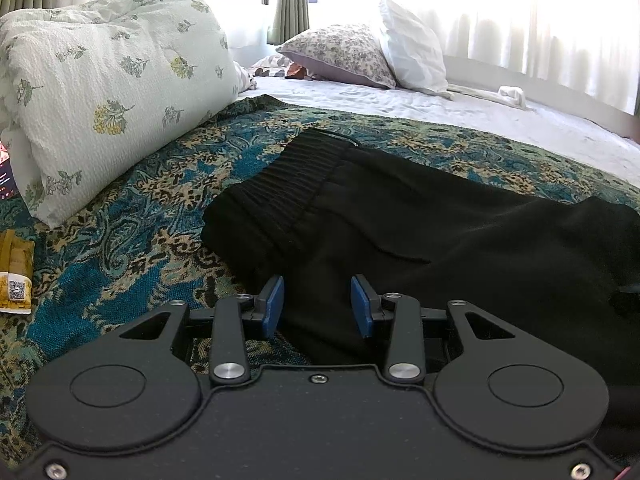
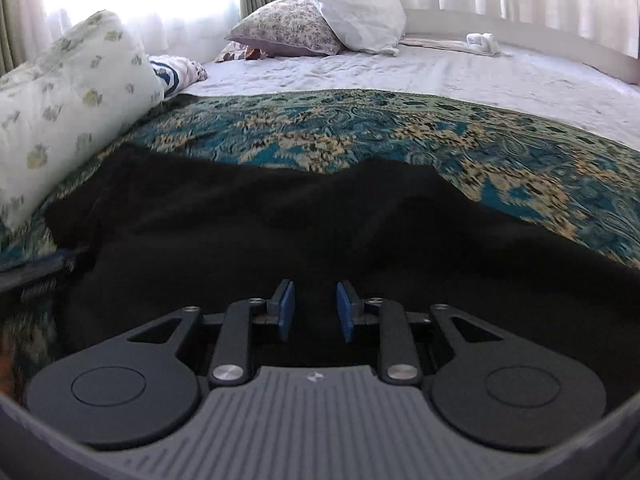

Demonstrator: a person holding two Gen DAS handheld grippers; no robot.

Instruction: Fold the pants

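Black pants (image 1: pixel 400 224) lie flat on a teal patterned bedspread (image 1: pixel 132 248), their ribbed elastic waistband (image 1: pixel 296 176) toward the far left. My left gripper (image 1: pixel 318 304) is open, its blue pads low over the near edge of the pants by the waist end, holding nothing. In the right wrist view the pants (image 2: pixel 280 220) spread across the bedspread (image 2: pixel 500 152). My right gripper (image 2: pixel 316 308) is open just above the black cloth, holding nothing.
A rolled floral duvet (image 1: pixel 104 92) lies at the left, also in the right wrist view (image 2: pixel 60 100). Pillows (image 1: pixel 372 56) stand at the bed's head on a white sheet (image 1: pixel 480 112). A yellow packet (image 1: pixel 16 276) lies at the left edge. Curtained windows are behind.
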